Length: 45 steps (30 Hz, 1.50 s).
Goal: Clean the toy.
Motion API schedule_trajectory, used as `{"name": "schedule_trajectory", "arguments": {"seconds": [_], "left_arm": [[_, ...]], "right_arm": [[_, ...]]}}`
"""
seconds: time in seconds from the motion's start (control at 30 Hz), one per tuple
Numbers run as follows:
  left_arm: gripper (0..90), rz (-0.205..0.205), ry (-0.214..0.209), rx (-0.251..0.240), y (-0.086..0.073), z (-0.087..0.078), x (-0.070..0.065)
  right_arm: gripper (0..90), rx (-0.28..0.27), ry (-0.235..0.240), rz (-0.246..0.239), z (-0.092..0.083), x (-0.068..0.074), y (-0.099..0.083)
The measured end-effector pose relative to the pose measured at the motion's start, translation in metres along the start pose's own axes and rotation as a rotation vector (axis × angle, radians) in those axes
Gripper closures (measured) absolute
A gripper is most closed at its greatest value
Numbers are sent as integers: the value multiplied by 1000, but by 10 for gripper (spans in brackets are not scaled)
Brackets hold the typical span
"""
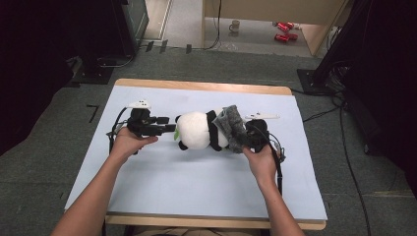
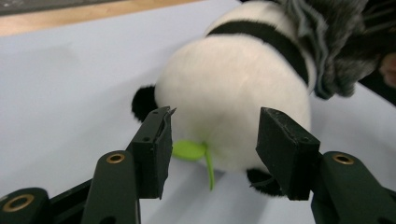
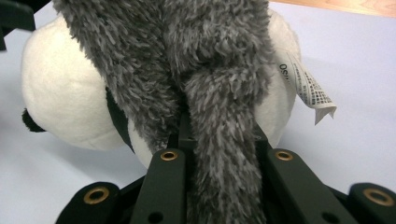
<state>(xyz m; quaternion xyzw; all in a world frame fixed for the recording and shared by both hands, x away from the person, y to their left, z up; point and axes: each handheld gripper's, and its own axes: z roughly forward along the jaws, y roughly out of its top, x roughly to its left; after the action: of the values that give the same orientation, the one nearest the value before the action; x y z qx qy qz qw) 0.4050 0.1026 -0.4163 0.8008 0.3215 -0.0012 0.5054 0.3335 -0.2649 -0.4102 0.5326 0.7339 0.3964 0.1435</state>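
Observation:
A black-and-white panda plush [image 1: 196, 130] lies on its side in the middle of the pale blue mat [image 1: 196, 182]. A grey furry cloth [image 1: 232, 127] wraps its right end. My left gripper [image 1: 172, 125] sits just left of the plush, and in the left gripper view it [image 2: 212, 140] is open. The plush's white rump [image 2: 233, 93] and a green tag [image 2: 189, 150] lie just beyond its jaws, untouched. My right gripper [image 1: 248, 135] is at the plush's right end. In the right gripper view it [image 3: 219, 135] is shut on a strip of the grey furry cloth [image 3: 187, 60]. A white label [image 3: 310, 91] hangs at the right.
The mat covers a wooden table [image 1: 196, 84] with bare mat in front of the plush. Beyond the table on the floor stand a mug [image 1: 235, 25] and red cans [image 1: 284, 30]. Dark equipment and cables [image 1: 344, 147] flank both sides.

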Motion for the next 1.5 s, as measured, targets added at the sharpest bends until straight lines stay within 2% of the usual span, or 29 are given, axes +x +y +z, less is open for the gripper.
{"name": "schedule_trajectory", "arguments": {"seconds": [0.03,0.07,0.1,0.23,0.33,0.4,0.53,0.67,0.8,0.93,0.97,1.0,1.07,1.1,1.13,1.23,1.37,1.43,1.47,1.5], "left_arm": [[436,0,0,0,0,0,0],[433,35,1,12,6,3,0],[430,50,-6,10,9,4,1],[414,61,-23,24,16,11,3],[408,97,-53,52,24,20,4],[401,108,-64,53,26,23,4],[366,127,-57,94,31,37,2],[343,136,-70,82,31,42,3],[254,140,-89,134,25,55,7],[263,156,-107,158,21,60,7],[290,151,-99,172,20,61,5],[376,164,-90,188,20,62,2],[458,165,-83,187,19,62,1],[458,169,-65,184,17,61,-1],[565,173,-30,159,12,59,-6],[676,169,2,124,7,56,-11],[737,118,51,45,1,45,-24],[750,106,58,25,2,43,-26],[753,74,67,-15,3,37,-31],[755,74,67,-15,3,37,-31]], "right_arm": [[765,0,0,0,0,0,0],[765,0,2,-1,0,0,0],[765,0,1,0,0,0,0],[765,1,3,-3,-1,1,-1],[763,0,10,-2,-1,0,-1],[762,-1,11,-2,-1,0,-1],[760,1,14,-5,-1,0,-1],[751,2,21,-1,-2,0,-1],[737,14,36,3,-2,-1,-1],[736,19,36,0,-2,-1,-1],[736,19,35,-1,-1,-1,-1],[738,19,34,0,-1,-1,-1],[738,20,34,0,-1,-1,-1],[738,20,34,0,-1,-1,-1],[740,16,35,2,0,0,0],[743,15,26,-10,-1,2,1],[748,-4,22,-7,-8,4,6],[748,-12,24,-7,-11,4,8],[749,-45,38,1,-19,7,13],[749,-45,38,1,-19,7,13]]}}
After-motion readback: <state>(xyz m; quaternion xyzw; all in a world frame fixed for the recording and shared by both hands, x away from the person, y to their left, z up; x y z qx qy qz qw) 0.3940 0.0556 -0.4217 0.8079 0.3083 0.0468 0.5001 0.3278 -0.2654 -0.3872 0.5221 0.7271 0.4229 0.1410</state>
